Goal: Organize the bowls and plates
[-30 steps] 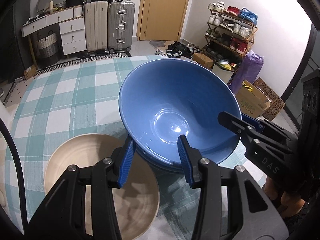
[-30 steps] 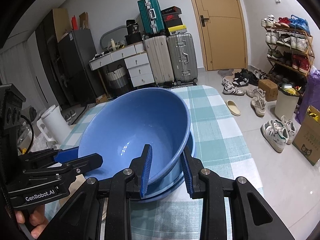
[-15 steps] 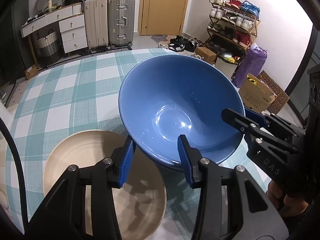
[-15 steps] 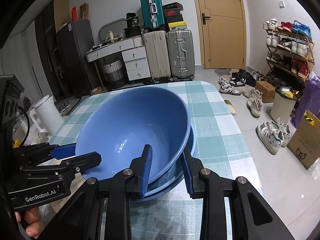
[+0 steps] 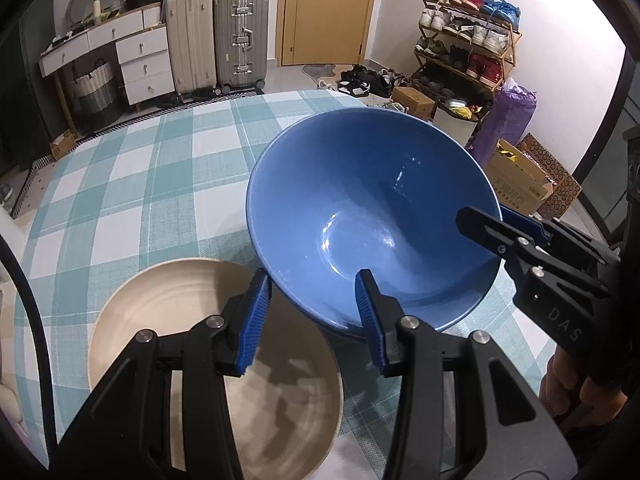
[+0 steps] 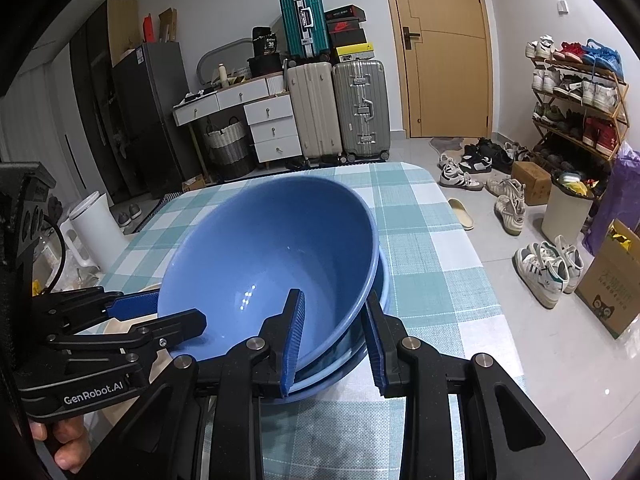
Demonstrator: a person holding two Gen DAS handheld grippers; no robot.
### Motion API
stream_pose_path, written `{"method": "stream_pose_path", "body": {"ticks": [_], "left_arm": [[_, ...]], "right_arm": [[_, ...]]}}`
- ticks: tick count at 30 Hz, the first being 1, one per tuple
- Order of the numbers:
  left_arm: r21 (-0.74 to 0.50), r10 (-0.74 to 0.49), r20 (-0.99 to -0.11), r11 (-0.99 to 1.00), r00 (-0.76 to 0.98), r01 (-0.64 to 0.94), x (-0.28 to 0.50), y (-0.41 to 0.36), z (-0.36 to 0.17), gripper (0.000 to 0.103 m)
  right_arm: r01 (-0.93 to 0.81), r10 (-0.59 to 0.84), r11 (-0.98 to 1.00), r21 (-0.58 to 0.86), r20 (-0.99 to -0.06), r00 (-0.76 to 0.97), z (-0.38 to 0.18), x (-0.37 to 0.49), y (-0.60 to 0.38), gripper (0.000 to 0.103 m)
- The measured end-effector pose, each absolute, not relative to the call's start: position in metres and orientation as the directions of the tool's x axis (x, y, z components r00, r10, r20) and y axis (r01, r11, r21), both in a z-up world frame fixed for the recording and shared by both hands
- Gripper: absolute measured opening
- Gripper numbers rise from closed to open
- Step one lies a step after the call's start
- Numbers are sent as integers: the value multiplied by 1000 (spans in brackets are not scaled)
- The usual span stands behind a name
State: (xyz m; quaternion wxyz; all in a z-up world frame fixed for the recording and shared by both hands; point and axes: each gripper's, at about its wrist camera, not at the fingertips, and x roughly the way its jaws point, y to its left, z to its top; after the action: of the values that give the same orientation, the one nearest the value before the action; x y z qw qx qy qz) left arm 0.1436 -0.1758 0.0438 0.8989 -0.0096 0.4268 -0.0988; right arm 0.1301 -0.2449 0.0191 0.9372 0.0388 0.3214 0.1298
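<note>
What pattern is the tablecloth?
Teal-and-white check on the tablecloth; clearest in the left wrist view.

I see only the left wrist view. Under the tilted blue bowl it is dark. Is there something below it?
Observer: Yes. A lower blue bowl lies on the table, under the upper blue bowl.
Operator: Where do the fingers of the right tool stand?
Observer: The right tool has one finger inside the upper blue bowl and the other outside the lower blue bowl.
Operator: What beside the table is hidden from me?
Observer: A white kettle stands just past the table edge, on the picture's left.
</note>
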Motion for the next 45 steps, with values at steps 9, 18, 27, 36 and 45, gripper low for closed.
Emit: {"method": "stream_pose_path", "body": {"ticks": [9, 18, 27, 36, 45], "left_arm": [[-94, -176, -767, 982, 617, 163, 152, -167, 42, 40], [-163, -218, -770, 976, 600, 146, 164, -144, 34, 58], [-247, -253, -763, 965, 595, 94, 181, -115, 28, 83], [-317, -297, -760, 946, 578, 70, 199, -103, 15, 102], [-379, -337, -774, 925, 536, 35, 217, -103, 0, 102]], "right_arm": [[-202, 255, 967, 157, -593, 764, 21, 132, -252, 30], [-193, 245, 969, 152, -615, 749, 15, 138, -259, 34], [-199, 297, 954, 225, -605, 739, 9, 140, -270, 74], [-169, 316, 943, 286, -611, 726, -2, 149, -279, 92], [-154, 377, 910, 385, -613, 695, -20, 159, -284, 94]]}}
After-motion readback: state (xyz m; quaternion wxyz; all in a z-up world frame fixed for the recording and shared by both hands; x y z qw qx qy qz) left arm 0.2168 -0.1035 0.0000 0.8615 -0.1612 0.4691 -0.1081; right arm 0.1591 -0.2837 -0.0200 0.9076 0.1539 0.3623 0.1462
